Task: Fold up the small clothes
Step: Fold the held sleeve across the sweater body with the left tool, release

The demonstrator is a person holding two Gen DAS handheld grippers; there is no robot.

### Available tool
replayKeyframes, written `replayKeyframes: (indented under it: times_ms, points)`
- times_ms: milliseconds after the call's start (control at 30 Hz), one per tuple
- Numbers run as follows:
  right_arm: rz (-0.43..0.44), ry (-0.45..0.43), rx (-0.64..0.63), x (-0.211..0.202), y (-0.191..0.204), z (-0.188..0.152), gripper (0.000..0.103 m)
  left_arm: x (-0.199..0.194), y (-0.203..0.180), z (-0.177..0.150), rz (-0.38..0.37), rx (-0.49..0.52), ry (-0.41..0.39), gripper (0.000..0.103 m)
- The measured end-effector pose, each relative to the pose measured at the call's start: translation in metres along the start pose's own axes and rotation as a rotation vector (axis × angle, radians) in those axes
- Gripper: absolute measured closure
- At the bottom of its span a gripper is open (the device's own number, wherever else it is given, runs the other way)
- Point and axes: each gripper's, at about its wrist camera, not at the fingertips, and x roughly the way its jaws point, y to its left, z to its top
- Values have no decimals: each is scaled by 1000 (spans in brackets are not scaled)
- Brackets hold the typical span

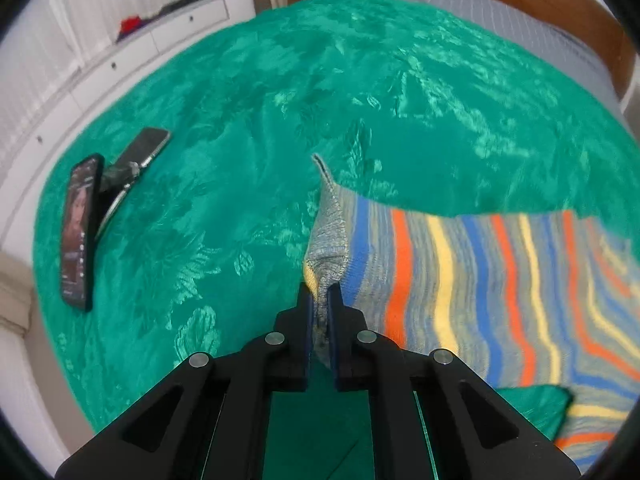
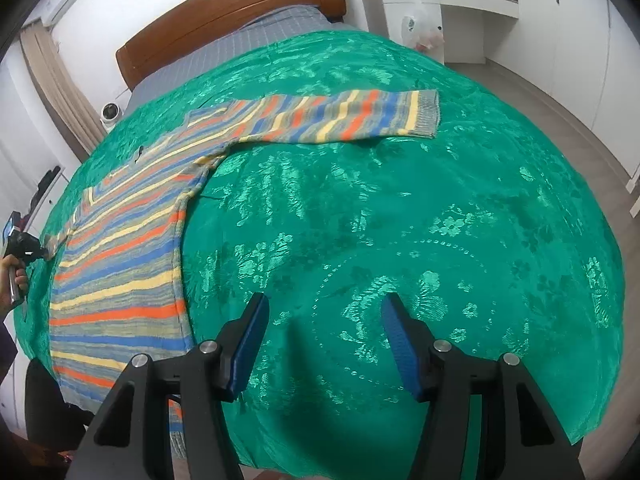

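Left claw pinches sweater cuff; right claw gapes empty

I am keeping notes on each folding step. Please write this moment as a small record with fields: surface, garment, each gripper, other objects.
surface: bed with green floral bedspread
garment: striped sweater lying flat, one sleeve stretched out to the side
left gripper: shut on the grey cuff of the other sleeve
right gripper: open, holds nothing, over bare bedspread
other objects: two phones on the bedspread, away from the sweater
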Motion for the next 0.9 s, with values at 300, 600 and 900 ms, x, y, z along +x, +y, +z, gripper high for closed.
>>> replayKeyframes:
  times_ms: [300, 600, 900]
  points:
    - [-19, -2, 12, 1, -4, 0, 45, 30, 13, -13, -9, -94, 50, 99]
    - [-42, -91, -18, -16, 0, 12, 40, -21, 22, -39, -134, -93, -78, 21]
    - [-48, -274, -57, 22, 5, 67, 31, -30, -11, -102, -246, 33, -145, 2]
